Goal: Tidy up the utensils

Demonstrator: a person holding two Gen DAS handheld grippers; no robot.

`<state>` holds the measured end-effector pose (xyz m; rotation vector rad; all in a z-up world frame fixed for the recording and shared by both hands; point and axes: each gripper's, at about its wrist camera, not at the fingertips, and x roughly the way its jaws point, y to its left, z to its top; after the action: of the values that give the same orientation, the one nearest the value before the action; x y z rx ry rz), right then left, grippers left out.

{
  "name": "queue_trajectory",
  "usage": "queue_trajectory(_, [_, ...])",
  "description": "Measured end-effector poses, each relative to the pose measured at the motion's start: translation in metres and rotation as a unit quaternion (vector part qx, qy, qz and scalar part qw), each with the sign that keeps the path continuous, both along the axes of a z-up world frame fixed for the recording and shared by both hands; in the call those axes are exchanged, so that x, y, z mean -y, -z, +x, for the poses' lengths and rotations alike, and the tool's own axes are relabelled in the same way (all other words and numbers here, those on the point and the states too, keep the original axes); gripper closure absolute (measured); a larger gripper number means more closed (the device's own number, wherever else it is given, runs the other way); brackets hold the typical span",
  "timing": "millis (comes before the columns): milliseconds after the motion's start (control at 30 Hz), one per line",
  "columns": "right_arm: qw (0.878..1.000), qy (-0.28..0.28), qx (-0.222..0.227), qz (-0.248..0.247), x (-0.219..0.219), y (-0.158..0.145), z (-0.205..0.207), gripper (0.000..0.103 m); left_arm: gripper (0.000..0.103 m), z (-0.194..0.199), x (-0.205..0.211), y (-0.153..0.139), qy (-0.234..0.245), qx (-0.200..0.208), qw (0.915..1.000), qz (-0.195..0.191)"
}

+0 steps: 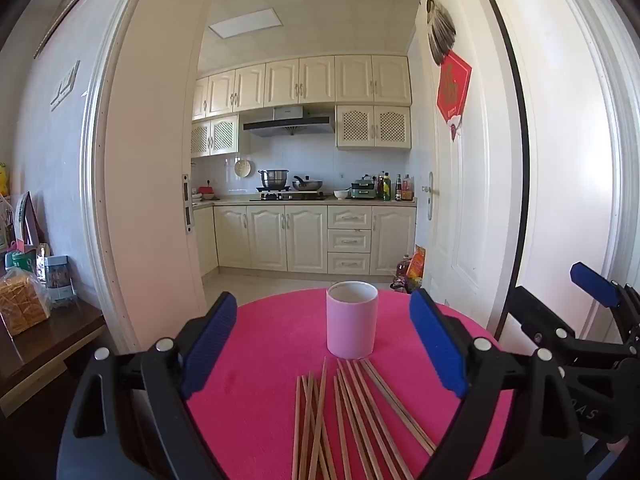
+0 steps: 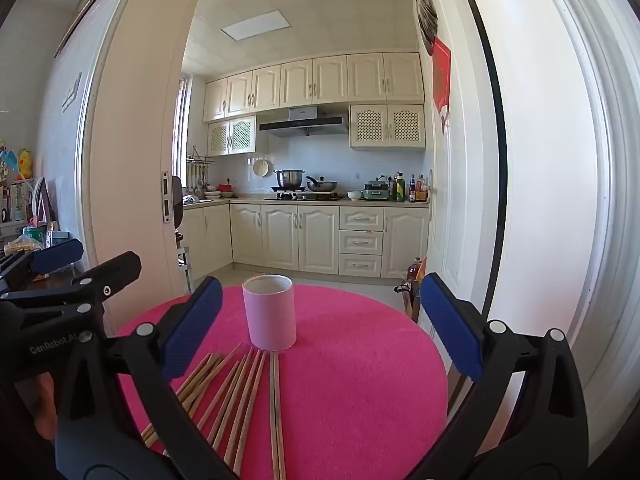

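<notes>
On round fuzzy pink mat (image 1: 280, 344): one smooth pink cylindrical cup (image 1: 352, 324), about a dozen thin wooden chopsticks (image 1: 352, 420) fanned flat. Left gripper (image 1: 324, 344) and right gripper (image 2: 320, 328) both spread apart, holding nothing.

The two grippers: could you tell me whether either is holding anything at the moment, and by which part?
Nothing is held: the left gripper and right gripper are both open, above the chopsticks beside the pink cup.

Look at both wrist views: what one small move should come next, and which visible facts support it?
Probably lower the right gripper onto the chopsticks nearest it and close. Both grippers, the left gripper too, are open and hold nothing; the chopsticks lie fanned out on the pink mat, and the pink cup behind them stands upright, apparently empty.
</notes>
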<state>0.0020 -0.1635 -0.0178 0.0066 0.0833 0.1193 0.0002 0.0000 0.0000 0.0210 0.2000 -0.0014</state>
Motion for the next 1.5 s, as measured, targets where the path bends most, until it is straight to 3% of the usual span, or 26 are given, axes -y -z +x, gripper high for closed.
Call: queue_trajectory(1500, [1.0,0.0,-0.008,0.002,-0.0013,0.0003,0.0004,0.006,0.016,-0.004,0.0001,-0.0044,-0.002,0.003,1.0,-0.002])
